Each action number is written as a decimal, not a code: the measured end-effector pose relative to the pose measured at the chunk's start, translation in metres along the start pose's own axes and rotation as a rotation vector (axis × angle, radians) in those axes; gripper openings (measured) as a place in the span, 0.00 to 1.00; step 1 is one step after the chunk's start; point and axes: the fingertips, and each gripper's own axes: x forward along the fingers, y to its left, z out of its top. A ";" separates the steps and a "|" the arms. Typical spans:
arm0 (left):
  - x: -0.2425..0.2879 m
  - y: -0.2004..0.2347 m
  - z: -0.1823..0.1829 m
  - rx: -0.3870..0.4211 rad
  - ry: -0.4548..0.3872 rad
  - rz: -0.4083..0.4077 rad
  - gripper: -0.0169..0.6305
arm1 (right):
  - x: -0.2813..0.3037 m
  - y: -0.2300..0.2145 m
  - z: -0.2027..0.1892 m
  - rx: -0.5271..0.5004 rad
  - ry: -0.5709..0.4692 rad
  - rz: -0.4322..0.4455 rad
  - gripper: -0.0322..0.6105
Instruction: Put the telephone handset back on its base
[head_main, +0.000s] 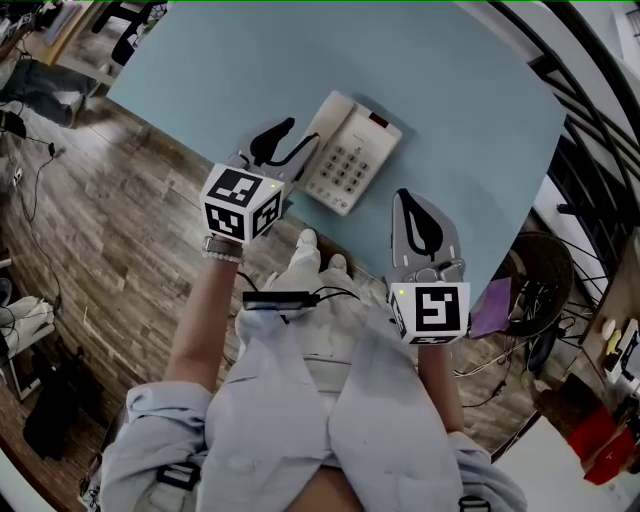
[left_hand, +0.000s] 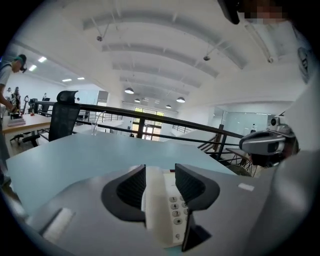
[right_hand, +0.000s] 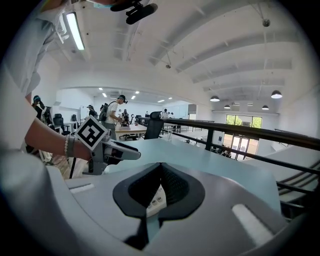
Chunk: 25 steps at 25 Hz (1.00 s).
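Observation:
A cream telephone base (head_main: 350, 155) with a keypad sits on the light blue table (head_main: 200, 70). Its handset (head_main: 318, 130) lies along the base's left side. In the left gripper view the white handset (left_hand: 156, 210) stands between the two dark pads, with keypad (left_hand: 176, 212) showing in a gap on its right. My left gripper (head_main: 303, 132) (left_hand: 160, 172) is open around the handset. My right gripper (head_main: 403, 197) (right_hand: 160, 166) hovers near the table's front edge, right of the phone, its jaws closed with nothing in them. A strip of keypad (right_hand: 155, 201) shows below its pads.
The table's front edge (head_main: 330, 225) runs close to my legs; wooden floor (head_main: 110, 220) lies to the left. A black railing (head_main: 590, 130) borders the right side. A purple item (head_main: 493, 306) and cables lie below right. People work at a distant desk (right_hand: 131, 130).

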 end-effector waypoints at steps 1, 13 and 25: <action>-0.005 -0.002 0.006 0.009 -0.017 0.003 0.30 | -0.001 0.001 0.002 0.000 -0.011 -0.002 0.06; -0.058 -0.036 0.048 0.109 -0.122 0.015 0.03 | -0.015 0.010 0.035 -0.046 -0.089 0.011 0.06; -0.101 -0.063 0.072 0.157 -0.186 0.011 0.03 | -0.028 0.013 0.059 -0.068 -0.160 0.015 0.06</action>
